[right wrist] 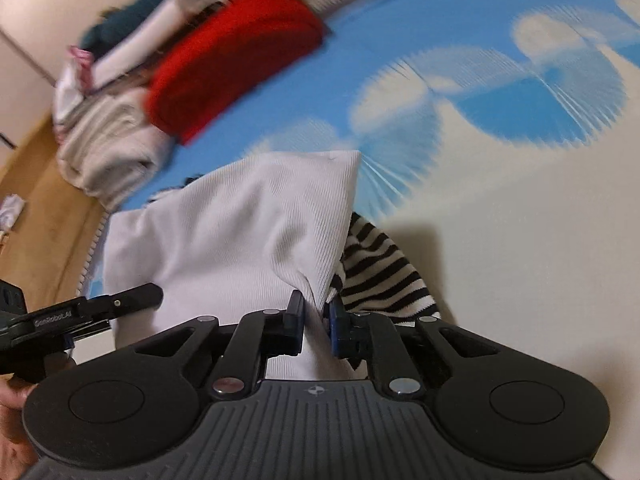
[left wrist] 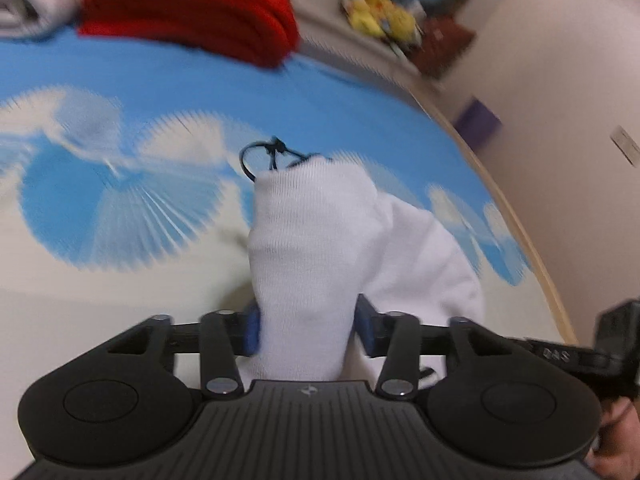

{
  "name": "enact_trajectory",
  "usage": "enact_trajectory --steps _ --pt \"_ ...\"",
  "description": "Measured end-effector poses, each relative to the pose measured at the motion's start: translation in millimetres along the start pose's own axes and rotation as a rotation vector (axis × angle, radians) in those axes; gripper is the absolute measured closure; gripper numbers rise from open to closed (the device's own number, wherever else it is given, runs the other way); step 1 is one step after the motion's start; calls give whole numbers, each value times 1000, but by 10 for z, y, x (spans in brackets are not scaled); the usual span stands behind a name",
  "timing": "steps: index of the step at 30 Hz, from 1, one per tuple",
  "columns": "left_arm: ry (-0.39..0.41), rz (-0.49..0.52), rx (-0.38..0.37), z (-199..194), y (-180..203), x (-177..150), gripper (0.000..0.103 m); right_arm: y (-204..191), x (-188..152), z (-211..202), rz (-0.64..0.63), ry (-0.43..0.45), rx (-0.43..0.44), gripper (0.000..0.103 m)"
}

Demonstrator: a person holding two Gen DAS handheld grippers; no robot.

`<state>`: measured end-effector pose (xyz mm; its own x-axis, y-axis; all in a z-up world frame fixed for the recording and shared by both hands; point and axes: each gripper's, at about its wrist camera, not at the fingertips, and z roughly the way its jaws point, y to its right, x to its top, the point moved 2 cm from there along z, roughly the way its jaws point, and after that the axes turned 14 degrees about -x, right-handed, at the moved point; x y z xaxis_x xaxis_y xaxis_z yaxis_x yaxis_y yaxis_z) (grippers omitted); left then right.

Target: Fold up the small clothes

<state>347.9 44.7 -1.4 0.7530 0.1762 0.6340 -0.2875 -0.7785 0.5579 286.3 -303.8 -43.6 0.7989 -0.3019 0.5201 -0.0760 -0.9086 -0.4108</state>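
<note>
Left wrist view: the left tongs [left wrist: 306,330] sit low in the middle with a bunched white garment [left wrist: 316,248] between the blue pads [left wrist: 251,332]. One pad touches the cloth, but the blur means I can't tell if it's truly pinched. A red folded piece [left wrist: 192,12] lies at the upper left on the blue cloud-print desk [left wrist: 120,208].

Right wrist view: the right tongs [right wrist: 316,326] are clenched on a thin edge of the same white garment [right wrist: 240,232], with a striped piece [right wrist: 380,276] just to its right. Risk as I see it: that thin pinch slips out, or the striped piece gets dragged along.
</note>
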Motion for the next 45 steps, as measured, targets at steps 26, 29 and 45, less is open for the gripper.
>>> enact_trajectory --steps 26,29,45 --pt "-156 242 345 -142 172 -451 10 -714 -246 333 -487 19 -388 79" --pt "-48 233 346 -456 444 -431 9 -807 -246 -205 -449 147 -284 77" --pt "152 302 355 -1578 1571 -1694 9 -526 -1548 -1874 -259 527 -202 49"
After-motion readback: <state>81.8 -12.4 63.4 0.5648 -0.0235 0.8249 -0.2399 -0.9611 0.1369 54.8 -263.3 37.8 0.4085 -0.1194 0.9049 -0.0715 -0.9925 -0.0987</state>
